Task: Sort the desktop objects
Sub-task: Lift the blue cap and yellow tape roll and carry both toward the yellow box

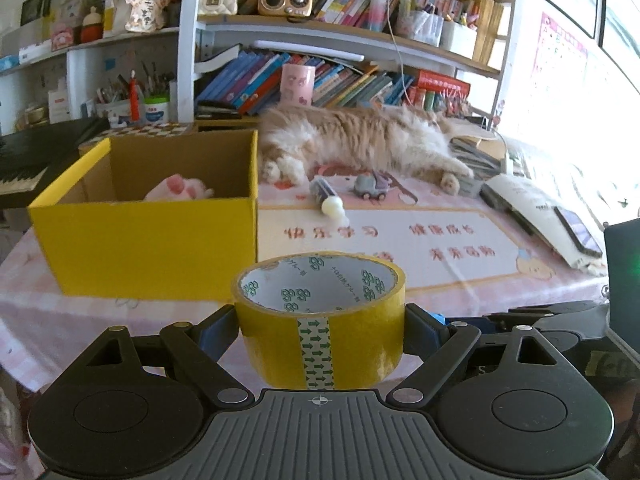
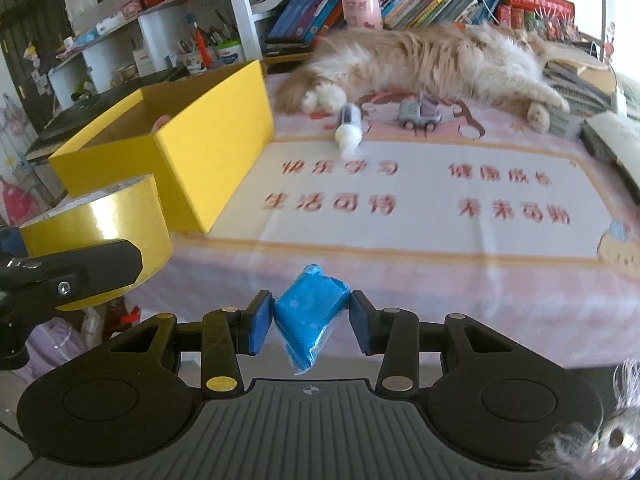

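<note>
We are seeing a tape roll (image 1: 320,320) with a glossy yellow film outside, throwing bright reflections, and a matt white paper core printed in green. The blue packet (image 2: 310,316) is looking like soft stuff wrapped in thin, shiny, crinkled clear plastic. The box (image 1: 152,216) is showing smooth matt yellow card outside and raw brown cardboard inside. The table cover (image 2: 420,216) is appearing as soft printed cloth, pink and cream, matt and slightly wrinkled near the near edge. Both grippers are reading as matt black plastic with ribbed housings, small bright metal pins, and blue rubbery faces on the jaws. The cat (image 1: 360,140) along the far edge is looking long-furred and fluffy.
</note>
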Demonstrator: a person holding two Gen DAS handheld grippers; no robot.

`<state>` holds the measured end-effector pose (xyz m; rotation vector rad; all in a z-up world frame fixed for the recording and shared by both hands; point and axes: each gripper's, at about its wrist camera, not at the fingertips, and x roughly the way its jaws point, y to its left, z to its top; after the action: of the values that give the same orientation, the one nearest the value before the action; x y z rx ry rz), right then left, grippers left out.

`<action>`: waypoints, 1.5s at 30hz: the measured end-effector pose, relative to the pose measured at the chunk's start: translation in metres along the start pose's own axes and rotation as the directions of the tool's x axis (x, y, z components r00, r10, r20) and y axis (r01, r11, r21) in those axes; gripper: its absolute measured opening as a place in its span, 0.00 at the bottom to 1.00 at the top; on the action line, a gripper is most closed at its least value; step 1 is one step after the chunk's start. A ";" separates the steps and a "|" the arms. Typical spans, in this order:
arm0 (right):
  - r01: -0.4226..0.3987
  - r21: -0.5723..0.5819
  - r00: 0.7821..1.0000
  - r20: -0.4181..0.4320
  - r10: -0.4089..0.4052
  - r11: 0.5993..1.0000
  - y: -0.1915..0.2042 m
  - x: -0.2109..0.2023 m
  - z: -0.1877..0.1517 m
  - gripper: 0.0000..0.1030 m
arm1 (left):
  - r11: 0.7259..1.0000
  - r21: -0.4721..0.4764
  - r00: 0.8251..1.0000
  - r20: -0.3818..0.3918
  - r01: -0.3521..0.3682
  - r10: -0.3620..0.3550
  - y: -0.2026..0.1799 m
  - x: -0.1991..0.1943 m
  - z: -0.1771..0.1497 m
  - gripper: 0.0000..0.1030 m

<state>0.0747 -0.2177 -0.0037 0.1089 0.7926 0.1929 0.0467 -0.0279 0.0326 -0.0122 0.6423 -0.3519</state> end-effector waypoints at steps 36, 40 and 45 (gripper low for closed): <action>-0.137 -0.203 0.989 -0.082 0.123 0.969 0.091 -0.018 -0.039 0.38 | 0.962 -0.247 0.993 -0.002 -0.115 0.118 0.061 -0.065 -0.048 0.87; -0.148 -0.214 0.988 -0.080 0.134 0.966 0.098 -0.015 -0.036 0.38 | 0.959 -0.250 0.990 0.009 -0.131 0.138 0.067 -0.069 -0.047 0.87; -0.166 -0.237 0.986 -0.071 0.153 0.957 0.107 -0.011 -0.028 0.38 | 0.947 -0.277 0.984 0.026 -0.161 0.175 0.077 -0.072 -0.043 0.87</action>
<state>0.0328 -0.1147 0.0022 -0.0639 0.8068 0.4455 -0.0078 0.0719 0.0308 -0.2298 0.6337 -0.0948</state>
